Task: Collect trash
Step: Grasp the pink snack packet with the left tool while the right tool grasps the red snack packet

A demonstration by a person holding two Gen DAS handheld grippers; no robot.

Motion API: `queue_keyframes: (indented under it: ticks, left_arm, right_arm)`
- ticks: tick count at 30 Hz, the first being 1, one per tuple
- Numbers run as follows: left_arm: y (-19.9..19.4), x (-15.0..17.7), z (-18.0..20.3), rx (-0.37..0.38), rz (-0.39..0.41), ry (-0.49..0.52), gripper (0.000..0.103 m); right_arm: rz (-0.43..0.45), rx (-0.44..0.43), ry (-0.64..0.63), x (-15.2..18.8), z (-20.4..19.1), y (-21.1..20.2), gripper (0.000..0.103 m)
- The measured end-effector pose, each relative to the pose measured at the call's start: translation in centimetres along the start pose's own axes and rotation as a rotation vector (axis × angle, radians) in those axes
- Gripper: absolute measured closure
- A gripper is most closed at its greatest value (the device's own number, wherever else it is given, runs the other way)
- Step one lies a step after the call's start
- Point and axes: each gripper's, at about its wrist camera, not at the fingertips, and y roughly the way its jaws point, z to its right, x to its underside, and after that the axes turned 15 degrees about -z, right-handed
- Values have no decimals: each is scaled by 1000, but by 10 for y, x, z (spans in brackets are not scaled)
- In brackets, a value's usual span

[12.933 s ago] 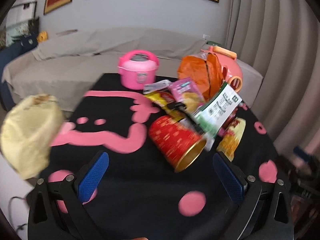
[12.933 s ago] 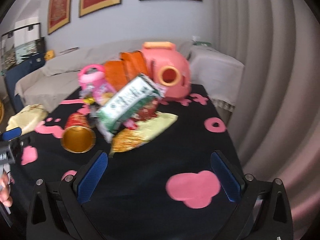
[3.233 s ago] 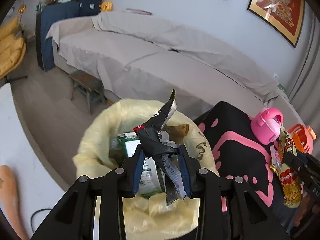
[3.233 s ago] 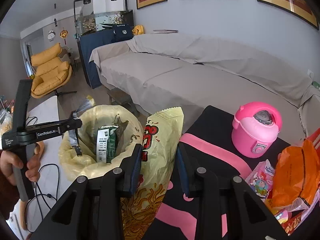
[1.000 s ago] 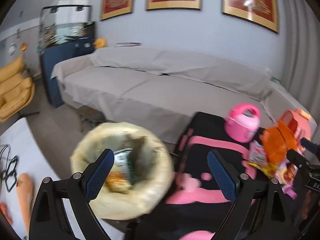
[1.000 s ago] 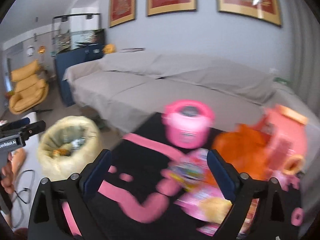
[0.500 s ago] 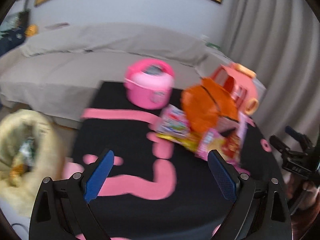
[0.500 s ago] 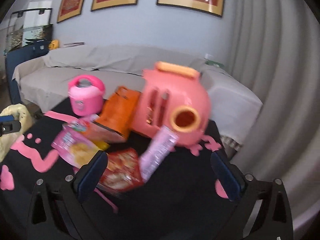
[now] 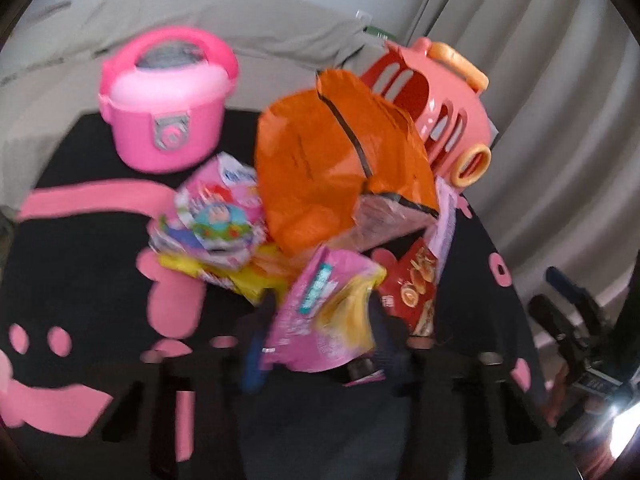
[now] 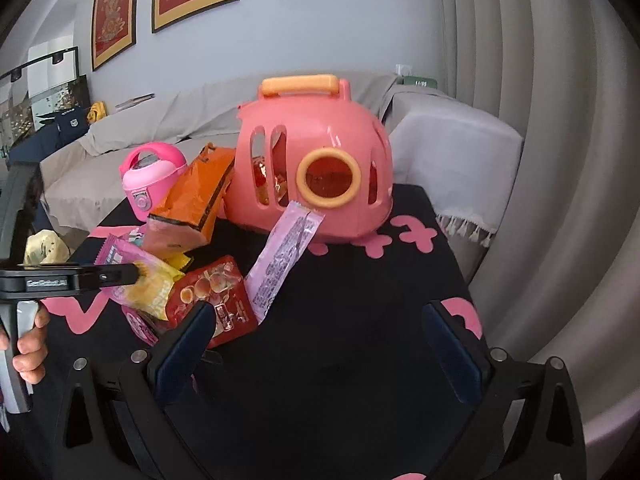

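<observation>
On the black table with pink shapes (image 10: 360,320), the pink toy rice cooker (image 9: 168,100) stands near the far left edge, out of the pile, which fits a toy that is not rubbish. Just right of it the wrappers lie heaped toward the middle of the table: a colourful cartoon packet (image 9: 212,224) on top of a yellow wrapper (image 9: 240,280), and behind them a big orange bag (image 9: 336,160) leaning against the coral toy carrier (image 10: 316,168) at the far right edge. In front of the heap, the left gripper (image 9: 316,336) has a pink-and-yellow snack packet (image 9: 328,316) between its blue pads; the jaws are closing on it, and the pads appear to touch its sides, though blur makes the contact hard to confirm. It comes in low and angled down, probably to catch the packet's loose end rather than its flat face. Right of that lie a red snack packet (image 10: 216,296) and a pale pink sachet (image 10: 288,256) propped against the carrier. The right gripper (image 10: 316,352) hovers over bare table near the front edge, jaws spread wide and empty, its left pad just beside the red packet, likely its next pick. The yellow trash bag (image 10: 42,246) shows off the table's left edge.
</observation>
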Motion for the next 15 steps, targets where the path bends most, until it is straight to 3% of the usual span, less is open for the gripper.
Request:
queue_keyframes:
  ticks: [1, 5, 10, 15]
  left_arm:
    - [0, 2, 1, 2, -15, 4, 83]
    - [-11, 15, -5, 0, 2, -10, 88]
    - [-45, 38, -31, -56, 52, -46, 89]
    - [-64, 66, -68, -159, 48, -101, 89]
  right_arm:
    - [-6, -8, 0, 0, -1, 2, 1]
    - [-25, -52, -6, -5, -10, 13, 1]
    - [-62, -138, -65, -13, -31, 28, 1]
    - [-107, -115, -209, -17, -65, 46, 1]
